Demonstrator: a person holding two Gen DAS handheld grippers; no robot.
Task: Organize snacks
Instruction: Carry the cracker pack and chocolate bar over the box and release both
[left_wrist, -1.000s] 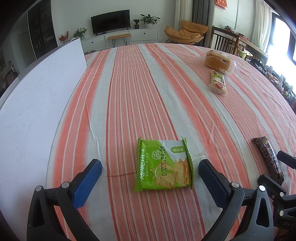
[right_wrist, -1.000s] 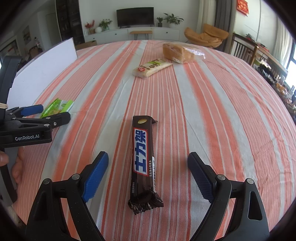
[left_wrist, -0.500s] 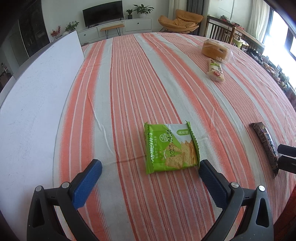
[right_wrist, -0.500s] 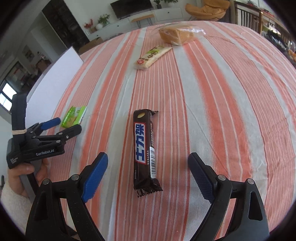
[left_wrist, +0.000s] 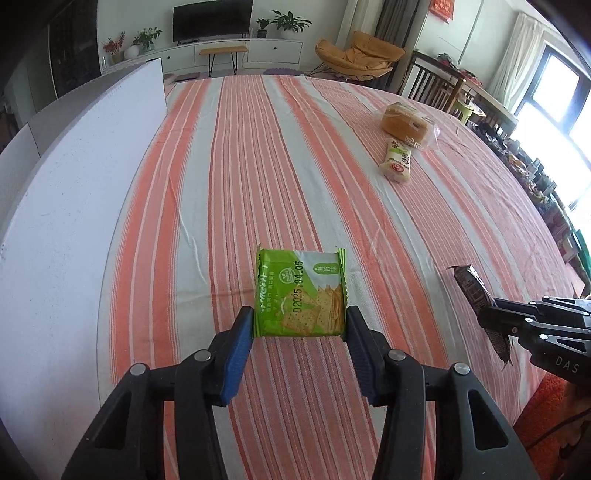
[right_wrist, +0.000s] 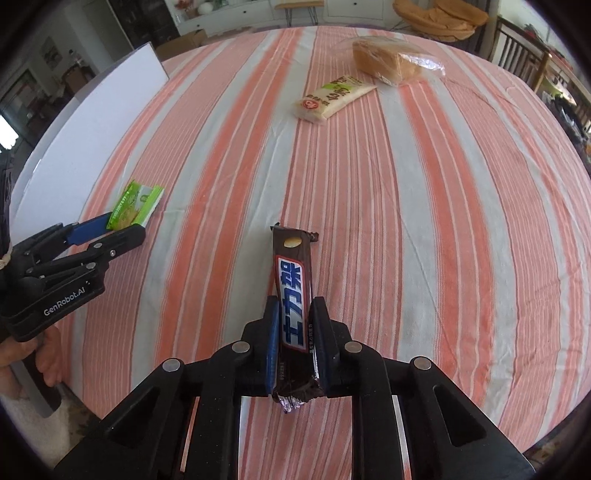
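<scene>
Left tongs are closing on the cracker pack — blue pads pressed against both side edges of the green wrapper, the pack sticking out forward past the tips, its far end over the striped cloth on the counter. From my right cam I can see the same pack poking out of the left tongs off to the left, with a hand wrapped around the grip below.

Right tongs are pinched tight on the chocolate bar — gripped near its lower end, the crimped tail hanging out just below the pads, the rest of the brown wrapper pointing away up the cloth. In the left view the bar shows at the right edge, clamped in the right tongs, tilted with its far tip up.

Further up the counter, well apart from both grips, the long white snack pack lies flat, and just beyond it, close to touching, the bagged bread. A white board stands along the left side of the counter.
</scene>
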